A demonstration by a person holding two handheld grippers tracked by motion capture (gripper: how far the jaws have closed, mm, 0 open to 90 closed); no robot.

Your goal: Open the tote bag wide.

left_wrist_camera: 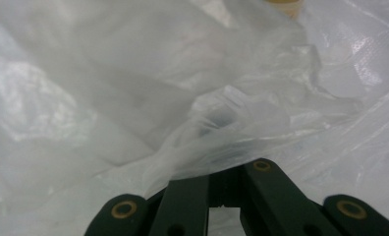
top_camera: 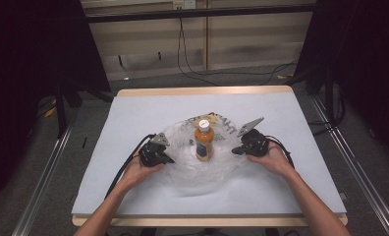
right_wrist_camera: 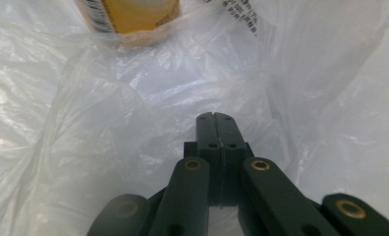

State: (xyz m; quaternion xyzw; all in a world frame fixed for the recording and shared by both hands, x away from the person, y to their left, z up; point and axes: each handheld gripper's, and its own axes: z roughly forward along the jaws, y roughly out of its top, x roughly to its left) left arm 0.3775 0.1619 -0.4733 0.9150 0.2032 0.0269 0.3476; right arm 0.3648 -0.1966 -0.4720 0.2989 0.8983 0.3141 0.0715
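An orange juice bottle with a white cap stands upright on a crumpled clear plastic bag in the middle of the table. My left gripper rests at the bag's left edge, shut; in the left gripper view a fold of the bag lies over the tips of that gripper, so I cannot tell whether film is pinched. My right gripper sits at the bag's right edge. Its jaws are pressed together over the bag, nothing visible between them, with the bottle's base just beyond.
The table has a pale grey cover and a wooden rim. Printed lettering shows on the bag behind the bottle. Cables trail from both grippers toward the person's forearms. Dark curtains and metal rails flank the table.
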